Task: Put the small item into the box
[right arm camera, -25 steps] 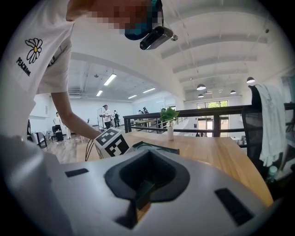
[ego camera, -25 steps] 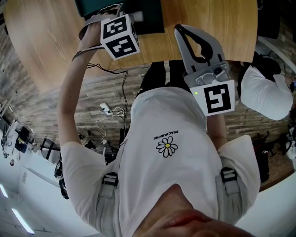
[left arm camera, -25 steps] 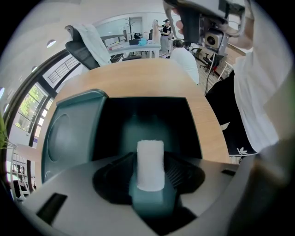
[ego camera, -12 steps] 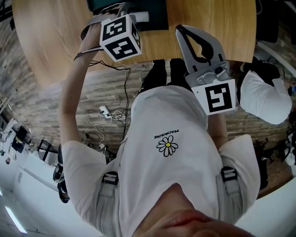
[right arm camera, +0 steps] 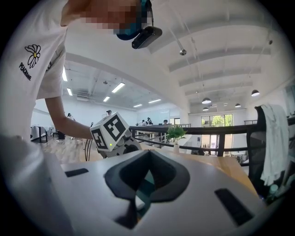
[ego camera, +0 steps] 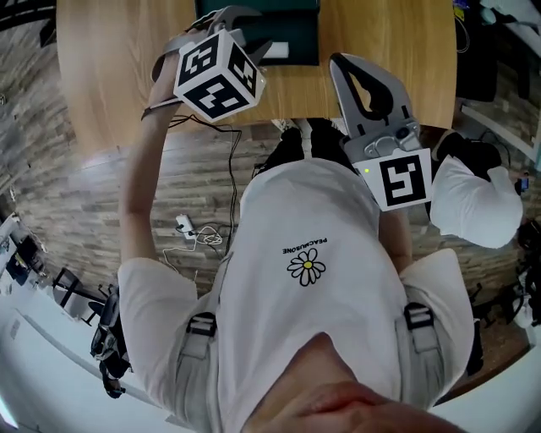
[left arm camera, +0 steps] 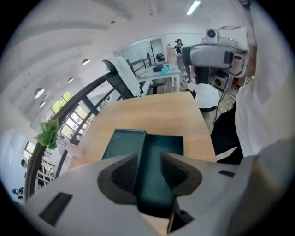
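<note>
One green box (ego camera: 300, 21), top edge cut off, partly hidden

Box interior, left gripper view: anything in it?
The box shows a bare dark green floor. The left gripper, jaws closing with nothing between them, covers its near end; contents there can't be seen.

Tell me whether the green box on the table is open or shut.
Open. The left gripper view shows the box hollow, its lid lying flat alongside.
</note>
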`<action>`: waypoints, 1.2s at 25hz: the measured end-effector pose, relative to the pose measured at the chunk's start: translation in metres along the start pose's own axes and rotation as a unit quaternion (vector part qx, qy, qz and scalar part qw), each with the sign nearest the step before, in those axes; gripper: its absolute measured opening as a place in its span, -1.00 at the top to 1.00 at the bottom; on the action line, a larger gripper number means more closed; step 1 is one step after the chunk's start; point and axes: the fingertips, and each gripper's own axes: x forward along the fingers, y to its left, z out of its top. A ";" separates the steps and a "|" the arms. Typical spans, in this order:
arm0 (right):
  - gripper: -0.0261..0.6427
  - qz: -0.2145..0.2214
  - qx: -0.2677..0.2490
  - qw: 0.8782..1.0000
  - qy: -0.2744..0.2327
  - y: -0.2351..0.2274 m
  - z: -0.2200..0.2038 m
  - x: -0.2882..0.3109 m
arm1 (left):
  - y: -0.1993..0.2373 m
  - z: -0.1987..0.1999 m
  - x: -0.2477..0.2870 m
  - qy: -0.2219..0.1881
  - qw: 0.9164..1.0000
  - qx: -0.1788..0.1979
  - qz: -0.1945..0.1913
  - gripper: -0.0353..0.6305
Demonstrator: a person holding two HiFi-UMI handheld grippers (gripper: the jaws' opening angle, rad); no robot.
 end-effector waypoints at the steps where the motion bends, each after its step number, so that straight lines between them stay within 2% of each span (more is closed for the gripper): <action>1: 0.90 0.000 -0.005 1.000 -0.005 0.001 0.004 0.000 | 0.003 0.003 -0.009 -0.009 1.000 -0.006 0.012 0.40; 5: 0.90 -0.003 -0.032 0.999 -0.025 0.011 0.024 -0.007 | 0.010 0.014 -0.050 -0.046 0.996 -0.037 0.063 0.51; 9: 0.90 -0.008 -0.071 0.996 -0.046 0.013 0.045 -0.013 | 0.014 0.026 -0.089 -0.092 0.986 -0.085 0.111 0.62; 11: 0.90 -0.009 -0.087 0.994 -0.058 0.009 0.055 -0.013 | 0.018 0.036 -0.109 -0.129 0.975 -0.121 0.136 0.67; 13: 0.90 -0.005 -0.099 0.992 -0.072 0.006 0.065 -0.009 | 0.025 0.045 -0.134 -0.176 0.956 -0.161 0.171 0.81; 15: 0.90 0.003 -0.105 0.991 -0.085 0.005 0.074 -0.003 | 0.034 0.045 -0.160 -0.216 0.931 -0.197 0.219 0.84; 16: 0.90 0.005 -0.107 0.990 -0.091 0.007 0.078 0.000 | 0.037 0.041 -0.174 -0.235 0.915 -0.215 0.247 0.84; 17: 0.90 0.006 -0.108 0.989 -0.097 0.011 0.082 0.003 | 0.039 0.035 -0.191 -0.256 0.896 -0.232 0.280 0.84; 18: 0.90 0.005 -0.107 0.989 -0.101 0.017 0.086 0.007 | 0.040 0.028 -0.211 -0.280 0.871 -0.249 0.317 0.84; 19: 0.90 0.005 -0.104 0.989 -0.105 0.024 0.089 0.010 | 0.038 0.020 -0.233 -0.304 0.843 -0.265 0.355 0.84; 21: 0.90 0.014 -0.094 0.989 -0.111 0.039 0.093 0.019 | 0.032 0.005 -0.272 -0.352 0.782 -0.288 0.425 0.85; 22: 0.90 0.022 -0.088 0.989 -0.114 0.045 0.095 0.024 | 0.029 -0.003 -0.286 -0.369 0.754 -0.299 0.453 0.85; 23: 0.90 0.031 -0.083 0.989 -0.117 0.050 0.096 0.029 | 0.025 -0.011 -0.296 -0.379 0.731 -0.311 0.475 0.85; 24: 0.90 0.040 -0.080 0.989 -0.119 0.054 0.097 0.033 | 0.021 -0.019 -0.301 -0.381 0.713 -0.322 0.494 0.85; 25: 0.90 0.048 -0.077 0.988 -0.121 0.057 0.098 0.037 | 0.018 -0.027 -0.305 -0.378 0.698 -0.331 0.510 0.85; 26: 0.90 0.054 -0.074 0.988 -0.123 0.061 0.099 0.041 | 0.015 -0.035 -0.307 -0.371 0.688 -0.338 0.524 0.85; 27: 0.90 0.058 -0.071 0.988 -0.125 0.065 0.100 0.045 | 0.012 -0.042 -0.309 -0.362 0.680 -0.343 0.537 0.85; 30: 0.90 0.072 -0.058 0.987 -0.130 0.077 0.101 0.056 | 0.003 -0.057 -0.311 -0.335 0.665 -0.348 0.569 0.85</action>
